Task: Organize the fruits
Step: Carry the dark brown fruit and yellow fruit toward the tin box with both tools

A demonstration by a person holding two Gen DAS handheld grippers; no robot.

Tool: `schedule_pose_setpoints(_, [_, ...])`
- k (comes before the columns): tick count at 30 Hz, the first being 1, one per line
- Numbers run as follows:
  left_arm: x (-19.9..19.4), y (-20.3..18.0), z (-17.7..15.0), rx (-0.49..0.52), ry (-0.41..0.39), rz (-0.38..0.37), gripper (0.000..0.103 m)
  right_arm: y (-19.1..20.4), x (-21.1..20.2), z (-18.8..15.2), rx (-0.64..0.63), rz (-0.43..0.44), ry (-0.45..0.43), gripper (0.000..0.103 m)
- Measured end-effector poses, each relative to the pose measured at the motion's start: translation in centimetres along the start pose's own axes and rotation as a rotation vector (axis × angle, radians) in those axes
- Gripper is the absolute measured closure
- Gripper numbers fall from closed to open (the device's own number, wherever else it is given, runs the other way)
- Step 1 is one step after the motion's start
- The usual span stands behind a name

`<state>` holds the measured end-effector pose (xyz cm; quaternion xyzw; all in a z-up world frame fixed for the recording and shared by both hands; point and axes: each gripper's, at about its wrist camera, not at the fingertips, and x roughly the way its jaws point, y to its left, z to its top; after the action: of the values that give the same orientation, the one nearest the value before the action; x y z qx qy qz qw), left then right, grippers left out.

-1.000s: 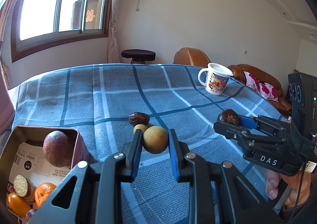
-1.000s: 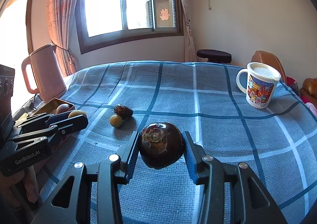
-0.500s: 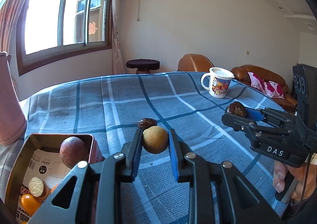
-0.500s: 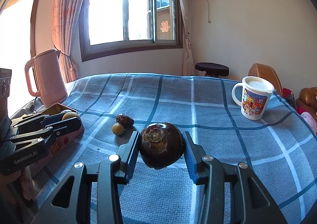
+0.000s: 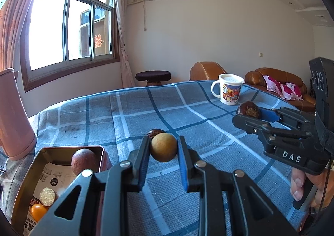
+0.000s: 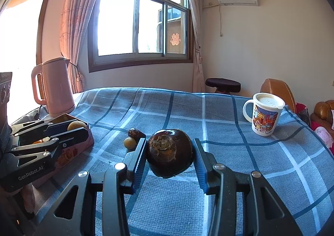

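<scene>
- Carrying fruit toward the tin [image 5: 25,175]: left claw [image 5: 163,148] clamps a tan fruit [image 5: 163,147], right claw [image 6: 169,154] a dark fruit [image 6: 169,152].
- Next, probably: lower over the tin, release.

Fruit tin [image 5: 25,175] at table's left edge, mug [image 6: 266,114] far right.
Kettle [image 6: 53,87] stands behind the tin; two small fruits [image 6: 133,139] lie between tin and mug on the cloth [image 6: 229,152].

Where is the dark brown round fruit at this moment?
The dark brown round fruit is gripped in the right gripper, raised above the blue checked cloth; in the right wrist view the date lies left of it.
</scene>
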<state>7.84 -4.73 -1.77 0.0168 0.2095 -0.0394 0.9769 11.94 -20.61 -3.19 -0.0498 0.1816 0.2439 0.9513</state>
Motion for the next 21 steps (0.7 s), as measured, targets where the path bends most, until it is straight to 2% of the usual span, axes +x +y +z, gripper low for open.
schedule_pose_setpoints(21, [-1.8,-0.2,-0.4,-0.001,-0.047,0.019,0.076,1.4,-2.2,-0.2,-0.034,0.0,-0.097,0.058])
